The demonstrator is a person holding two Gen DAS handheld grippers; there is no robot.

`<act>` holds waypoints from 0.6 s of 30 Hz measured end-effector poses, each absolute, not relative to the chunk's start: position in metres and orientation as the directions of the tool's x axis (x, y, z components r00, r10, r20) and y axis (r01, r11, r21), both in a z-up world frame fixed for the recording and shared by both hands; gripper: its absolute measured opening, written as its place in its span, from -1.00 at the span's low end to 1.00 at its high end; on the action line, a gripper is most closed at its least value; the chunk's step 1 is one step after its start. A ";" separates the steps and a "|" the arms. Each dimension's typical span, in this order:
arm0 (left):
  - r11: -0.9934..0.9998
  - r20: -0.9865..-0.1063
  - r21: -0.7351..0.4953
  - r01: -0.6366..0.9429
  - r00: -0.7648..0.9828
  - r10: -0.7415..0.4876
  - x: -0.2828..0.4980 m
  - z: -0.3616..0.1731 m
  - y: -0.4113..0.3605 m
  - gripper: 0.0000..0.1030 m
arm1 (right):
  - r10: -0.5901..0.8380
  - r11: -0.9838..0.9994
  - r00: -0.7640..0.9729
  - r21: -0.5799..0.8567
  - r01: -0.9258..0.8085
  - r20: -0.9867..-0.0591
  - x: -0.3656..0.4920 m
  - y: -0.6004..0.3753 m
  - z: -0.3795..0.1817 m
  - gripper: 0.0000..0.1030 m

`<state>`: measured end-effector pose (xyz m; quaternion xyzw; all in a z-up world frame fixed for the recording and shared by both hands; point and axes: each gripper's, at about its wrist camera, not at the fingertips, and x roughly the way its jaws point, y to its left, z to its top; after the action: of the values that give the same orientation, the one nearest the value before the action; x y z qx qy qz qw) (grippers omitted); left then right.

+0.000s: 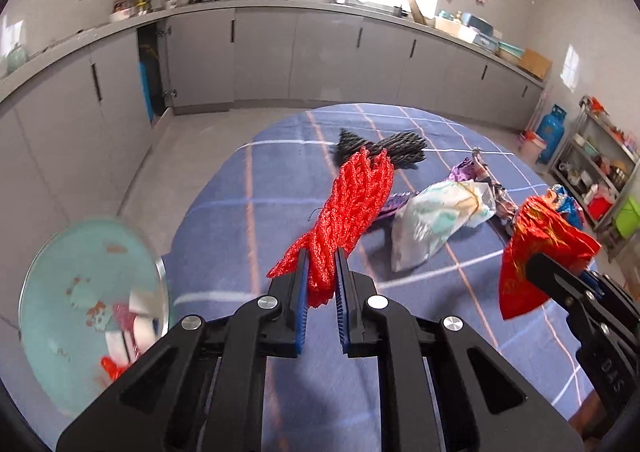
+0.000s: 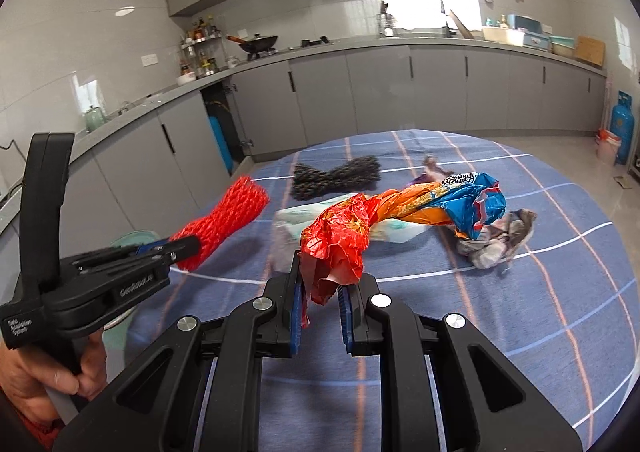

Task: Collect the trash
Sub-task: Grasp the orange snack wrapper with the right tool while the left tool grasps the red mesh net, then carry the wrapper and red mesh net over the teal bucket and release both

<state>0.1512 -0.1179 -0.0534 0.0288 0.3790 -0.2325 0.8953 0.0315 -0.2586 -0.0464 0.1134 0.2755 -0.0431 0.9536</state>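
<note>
Two pieces of trash are up off the bench right now, one in each hand-held gripper. Left hand-held gripper (image 1: 322,264): jaws squeezed narrow on the red mesh net (image 1: 352,207), a bunched, rope-like bundle that sticks out past the blue pads (image 1: 303,284) and hangs over the bench (image 1: 280,187), which wears a blue cloth with white and orange check lines. Right hand-held gripper (image 2: 322,284): jaws just as narrow, clamped on the red foil wrapper (image 2: 340,240), crumpled and glossy, its far end twisting through orange into a blue printed tail.

Four more pieces lie on the bench beyond the red net: one black mesh net (image 1: 384,149) just behind its tip, one pale crumpled plastic bag (image 1: 436,219) to the right of it, one purple foil scrap (image 1: 466,167) peeking out behind the bag, and one grey-white crumpled wrapper (image 2: 496,240) furthest right, seen best from the right wrist.

One round pale-green bin (image 1: 92,312) sits low to the left of the red net, off the bench edge, with red and white scraps inside. One hand (image 2: 60,372) grips the left tool's black handle at the lower left of the right wrist view.
</note>
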 end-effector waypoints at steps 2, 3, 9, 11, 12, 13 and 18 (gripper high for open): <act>0.899 -0.689 -0.126 0.420 0.614 -0.384 0.143 -0.052 -0.105 -0.76 | 0.001 0.973 0.848 0.195 0.120 -0.530 0.031 -0.250 -0.044 -0.68; 0.905 -0.686 -0.124 0.408 0.624 -0.375 0.139 -0.051 -0.098 -0.76 | 0.007 0.975 0.849 0.193 0.112 -0.528 0.030 -0.247 -0.042 -0.68; 0.925 -0.677 -0.123 0.359 0.651 -0.343 0.124 -0.049 -0.063 -0.76 | 0.044 0.987 0.857 0.157 0.043 -0.513 0.028 -0.215 -0.034 -0.68; 0.931 -0.673 -0.116 0.347 0.661 -0.330 0.121 -0.046 -0.054 -0.76 | 0.061 0.988 0.856 0.151 0.020 -0.513 0.029 -0.204 -0.032 -0.68; 0.934 -0.671 -0.108 0.339 0.669 -0.321 0.119 -0.045 -0.049 -0.76 | 0.069 0.989 0.855 0.150 0.010 -0.513 0.029 -0.200 -0.031 -0.68; 0.940 -0.666 -0.097 0.326 0.681 -0.305 0.117 -0.043 -0.042 -0.76 | 0.077 0.989 0.854 0.149 0.001 -0.514 0.030 -0.196 -0.030 -0.68; 0.959 -0.658 -0.074 0.275 0.709 -0.254 0.111 -0.042 -0.019 -0.76 | 0.114 0.990 0.848 0.133 -0.051 -0.518 0.033 -0.170 -0.027 -0.68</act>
<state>0.1115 -0.0192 -0.0417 0.0149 0.3537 -0.1430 0.9243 0.0329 -0.1700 -0.0270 0.0572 0.2724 0.0430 0.9595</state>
